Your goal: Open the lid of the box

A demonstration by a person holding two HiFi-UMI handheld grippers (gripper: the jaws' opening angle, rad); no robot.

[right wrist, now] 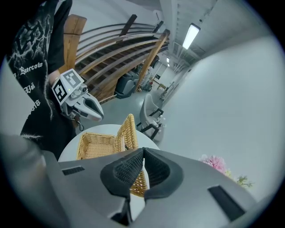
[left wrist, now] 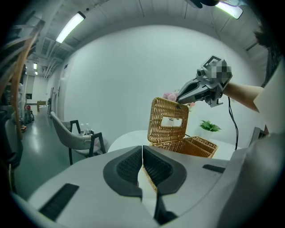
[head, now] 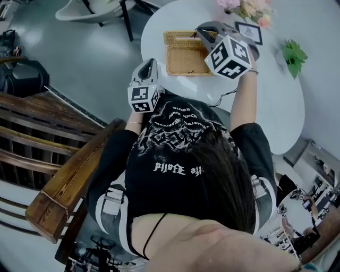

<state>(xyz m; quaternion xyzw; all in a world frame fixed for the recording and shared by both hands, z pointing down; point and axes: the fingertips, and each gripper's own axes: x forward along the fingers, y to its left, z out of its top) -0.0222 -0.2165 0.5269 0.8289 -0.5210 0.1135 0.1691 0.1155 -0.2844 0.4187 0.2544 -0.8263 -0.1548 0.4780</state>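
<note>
**A:** What do the right gripper [right wrist: 143, 151]'s jaws have?

**B:** They're drawn in to a sliver. The tips sit on the top edge of the flat woven lid [left wrist: 169, 120] with the rectangular slot, and I read that as a pinch on its rim. Nothing else is in them.

**A:** And the left gripper [left wrist: 142, 148]?

**B:** Its jaws are pressed together with nothing between them. It hangs at the near edge of the round white table [head: 281, 106], pointed toward the light-tan rectangular wicker box [left wrist: 198, 147] and well apart from it.

**A:** Where's the lid in its swing?

**B:** It stands about upright along one side of the box, and the inside is open to view.

**A:** So which step is this?

**B:** The lift looks mostly done. I'd say the rim needs carrying past upright along the hinge's arc, then lowering until it rests. Let go here and it might drop shut. A light grip should keep the box from dragging.

**A:** And the arms?

**B:** The bare right forearm [head: 245, 101] reaches forward over the table, with the gripper raised above the box and its nose angled down to the lid. The left is tucked close to the body. Pink flowers [head: 247, 6] and a small green plant [head: 293, 53] stand farther off on the table.
</note>
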